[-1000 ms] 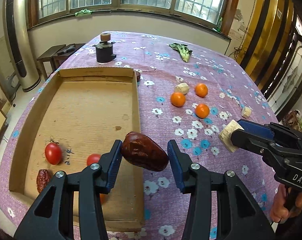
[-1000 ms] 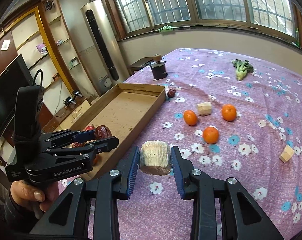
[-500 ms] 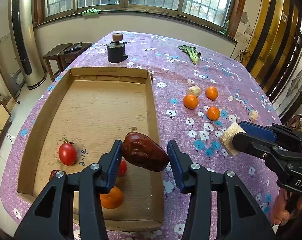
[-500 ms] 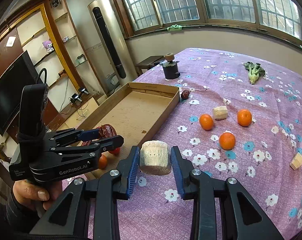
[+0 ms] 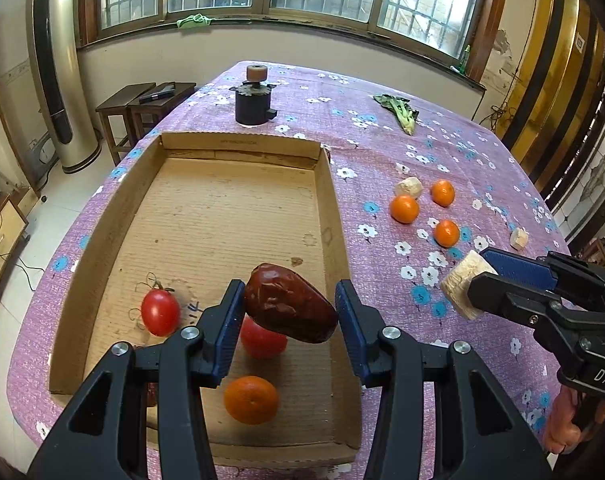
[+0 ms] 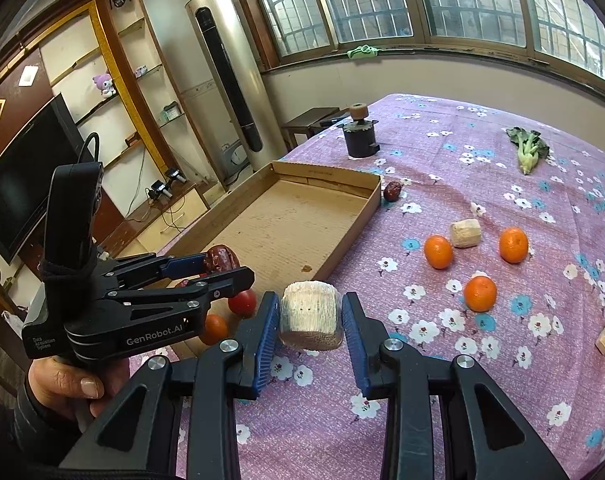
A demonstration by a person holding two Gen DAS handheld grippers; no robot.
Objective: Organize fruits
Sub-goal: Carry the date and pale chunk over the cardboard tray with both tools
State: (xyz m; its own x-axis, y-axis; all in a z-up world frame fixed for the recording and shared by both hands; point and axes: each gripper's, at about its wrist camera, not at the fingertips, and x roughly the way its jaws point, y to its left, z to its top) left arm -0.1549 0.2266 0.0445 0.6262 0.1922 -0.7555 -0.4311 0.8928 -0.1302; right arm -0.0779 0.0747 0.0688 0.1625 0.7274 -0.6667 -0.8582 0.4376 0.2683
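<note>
Left claw [image 5: 290, 312] gripping a wrinkled red date [image 5: 289, 309] and hovering over the near right part of the box [image 5: 326, 184], above the fruit lying there. Right claw [image 6: 309, 318] clenching a pale, ridged chunk [image 6: 308, 316] and hanging over the purple flowered tabletop [image 6: 482, 392], just off the box's right wall near its near end.

Sitting in the box's near end: a tomato [image 5: 160, 312] towards the left wall, a second tomato [image 5: 262, 340] partly hidden under the held date, an orange [image 5: 251, 399] close to the near wall, and something dark red [image 5: 152, 394] peeking out behind the left claw's frame, too hidden to identify. Far half of the box lying bare.

Waiting on the tabletop to the right of the box: three oranges [image 5: 404, 209] [image 5: 442, 193] [image 5: 446, 233] clustered beside a second pale chunk [image 5: 408, 187], with a smaller pale piece [image 5: 518, 238] nearer the right edge. Another date [image 6: 392, 191] resting against the outside of the box's far right corner. Lying towards the far edge: leafy greens [image 5: 400, 110] and a dark cylindrical gadget [image 5: 253, 100] with a brown knob on top.

Hand [image 6: 68, 384] wrapping the left claw's handle at the lower left of the right wrist view.
</note>
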